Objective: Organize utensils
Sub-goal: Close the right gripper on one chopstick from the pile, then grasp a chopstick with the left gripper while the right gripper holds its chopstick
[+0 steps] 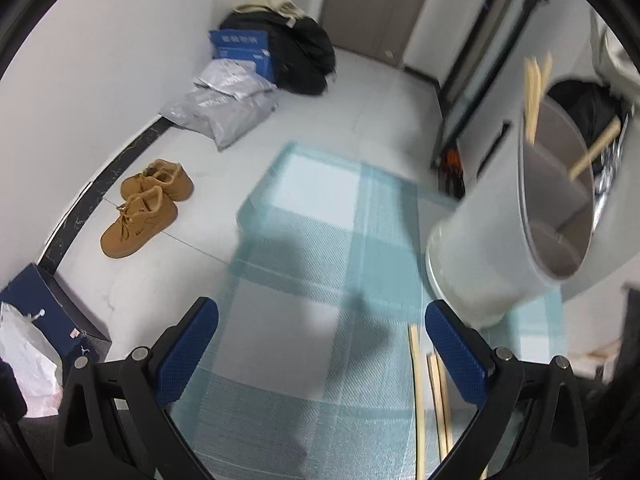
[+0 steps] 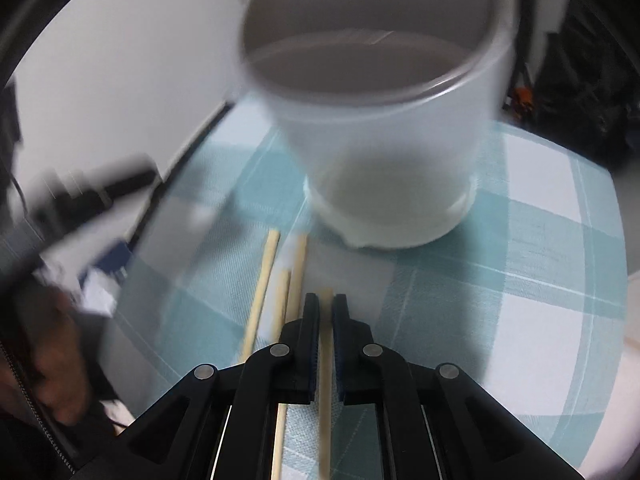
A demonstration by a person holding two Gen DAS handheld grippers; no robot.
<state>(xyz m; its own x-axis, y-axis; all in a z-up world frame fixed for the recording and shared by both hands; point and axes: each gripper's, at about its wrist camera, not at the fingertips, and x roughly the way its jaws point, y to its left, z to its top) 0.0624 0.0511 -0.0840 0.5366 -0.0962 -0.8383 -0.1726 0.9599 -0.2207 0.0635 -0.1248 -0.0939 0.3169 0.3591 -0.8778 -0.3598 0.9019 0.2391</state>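
My right gripper (image 2: 326,304) is shut on a single wooden chopstick (image 2: 325,380), which runs back between the pads just above the checked cloth. Close ahead stands a white round utensil holder (image 2: 380,140), blurred. Beside my right gripper, to its left, a few loose chopsticks (image 2: 262,288) lie on the cloth. In the left wrist view my left gripper (image 1: 324,344) is open and holds nothing. It hangs over the cloth left of the holder (image 1: 500,220), whose divided inside holds several chopsticks (image 1: 536,92). Loose chopsticks (image 1: 418,380) lie by its right finger (image 1: 456,356).
The teal and white checked cloth (image 1: 304,240) covers the table, whose left edge drops to the floor. On the floor lie brown shoes (image 1: 148,208), grey bags (image 1: 224,108), a dark blue box (image 1: 56,312) and a black bag (image 1: 300,52). A blurred hand (image 2: 52,360) shows at the lower left.
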